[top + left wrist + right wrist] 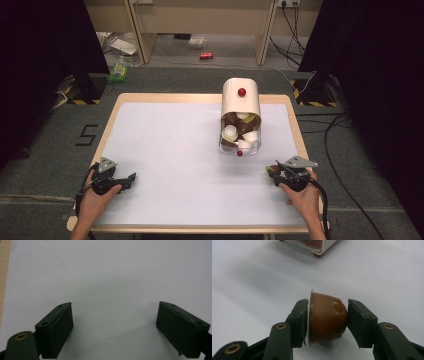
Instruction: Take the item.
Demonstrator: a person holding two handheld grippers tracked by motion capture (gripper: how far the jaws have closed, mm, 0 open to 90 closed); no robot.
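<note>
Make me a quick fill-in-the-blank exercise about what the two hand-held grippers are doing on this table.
1. The right hand-held gripper is shut on a small ____ plastic capsule.
2. The left hand-held gripper has its jaws ____, with nothing between them.
3. The white rounded container with a clear front bears a ____ knob on top.

Missing words: brown; open; red

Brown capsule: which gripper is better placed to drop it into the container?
Right. The right gripper already clamps the brown capsule, near the container. The left gripper is open and farther off.
</note>
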